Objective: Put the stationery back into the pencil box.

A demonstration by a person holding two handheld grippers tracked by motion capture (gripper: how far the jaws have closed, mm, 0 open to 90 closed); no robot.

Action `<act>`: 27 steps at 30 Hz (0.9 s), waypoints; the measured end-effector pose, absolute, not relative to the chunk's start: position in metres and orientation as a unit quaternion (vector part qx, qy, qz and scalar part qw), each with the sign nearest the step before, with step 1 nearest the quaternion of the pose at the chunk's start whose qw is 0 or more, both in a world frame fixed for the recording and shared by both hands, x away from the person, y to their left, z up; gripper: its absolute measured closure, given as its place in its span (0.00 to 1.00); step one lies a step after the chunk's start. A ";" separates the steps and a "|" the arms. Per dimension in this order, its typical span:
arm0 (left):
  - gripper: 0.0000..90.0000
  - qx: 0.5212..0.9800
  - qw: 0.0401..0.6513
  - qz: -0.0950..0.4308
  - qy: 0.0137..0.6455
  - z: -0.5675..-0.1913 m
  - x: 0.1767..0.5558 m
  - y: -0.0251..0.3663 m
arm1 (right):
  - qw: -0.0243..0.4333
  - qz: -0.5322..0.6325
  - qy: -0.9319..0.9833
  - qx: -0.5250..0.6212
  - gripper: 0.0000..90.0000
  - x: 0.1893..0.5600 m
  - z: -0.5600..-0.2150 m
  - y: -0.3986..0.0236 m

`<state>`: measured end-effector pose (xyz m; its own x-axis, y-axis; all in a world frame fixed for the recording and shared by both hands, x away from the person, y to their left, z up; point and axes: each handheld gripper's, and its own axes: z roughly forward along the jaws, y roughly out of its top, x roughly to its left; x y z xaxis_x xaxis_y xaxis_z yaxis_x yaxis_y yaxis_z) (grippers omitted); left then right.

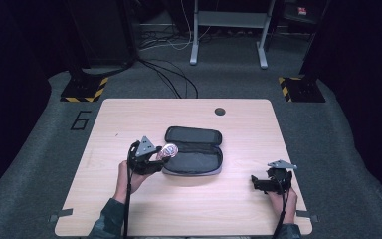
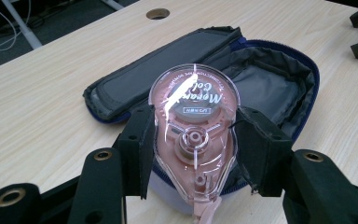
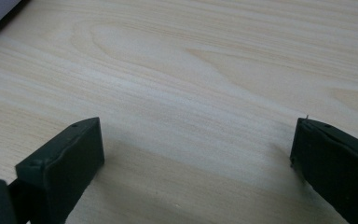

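Correction tape dispenser [image 2: 193,140], a clear pinkish one with a reel inside, is pinched between the 2 black jaws of the left gripper [image 2: 193,154]. In the left gripper view each pad presses on one side of its body, nose pointing down toward the camera. From the high view the dispenser [image 1: 169,150] sits up off the table [image 1: 129,114], right over the left end of the pencil case [image 1: 195,157], a bit left of the table's middle.

The left hand [image 1: 129,178] comes in from the near edge, and the left gripper [image 1: 155,160] has its grey plate on top.

The case is dark fabric, unzipped and lying open flat around the centre of the table, lid flap folded back toward the far edge. In the left gripper view the grey lining [image 2: 265,84] shows with the blue zip edge running around it. Past it, near the far edge, there's a round cable hole [image 1: 220,111].

Over by the near right corner, the right gripper [image 1: 271,183] rests low at the table in the right hand [image 1: 284,205], well apart from the case. Its 2 jaws are spread wide in the right gripper view, just bare wood [image 3: 191,93] between them.
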<state>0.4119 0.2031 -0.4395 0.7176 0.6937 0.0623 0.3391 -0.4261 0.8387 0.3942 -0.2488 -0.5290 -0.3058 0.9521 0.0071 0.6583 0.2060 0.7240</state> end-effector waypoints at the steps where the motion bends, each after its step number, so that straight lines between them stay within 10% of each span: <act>1: 0.55 0.820 0.432 0.205 0.315 -0.439 0.413 0.202 | 0.229 0.320 0.742 0.543 0.02 0.394 -0.529 -0.249; 27: 0.55 0.846 0.413 0.165 0.295 -0.465 0.444 0.157 | 0.229 0.320 0.742 0.543 0.02 0.394 -0.529 -0.249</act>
